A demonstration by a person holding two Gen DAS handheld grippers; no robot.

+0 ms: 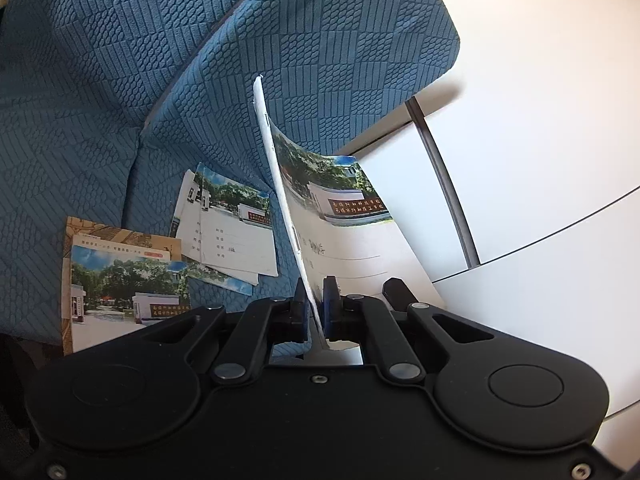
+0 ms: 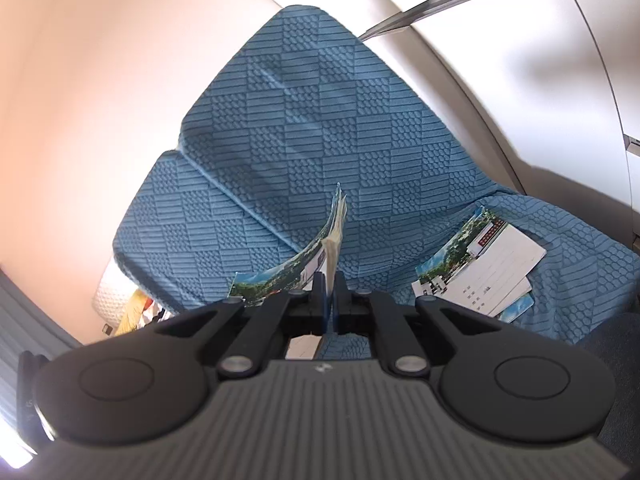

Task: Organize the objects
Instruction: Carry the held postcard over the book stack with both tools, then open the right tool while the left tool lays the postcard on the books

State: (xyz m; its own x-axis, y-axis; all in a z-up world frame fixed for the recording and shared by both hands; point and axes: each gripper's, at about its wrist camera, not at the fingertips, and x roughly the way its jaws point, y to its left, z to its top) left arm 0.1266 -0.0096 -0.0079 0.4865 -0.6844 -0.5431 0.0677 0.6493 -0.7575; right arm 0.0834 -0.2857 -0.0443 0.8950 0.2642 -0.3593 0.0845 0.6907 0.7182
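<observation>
Both hand-held grippers, left (image 1: 316, 304) and right (image 2: 330, 300), are closed on upright booklets (image 1: 340, 224), probably to gather them, while loose booklets (image 1: 228, 232) lie on the blue sofa (image 1: 120, 80) at 9 o'clock.

The left claw (image 1: 316, 306) and the right claw (image 2: 330, 300) each point forward with fingers pinched nearly together.
</observation>
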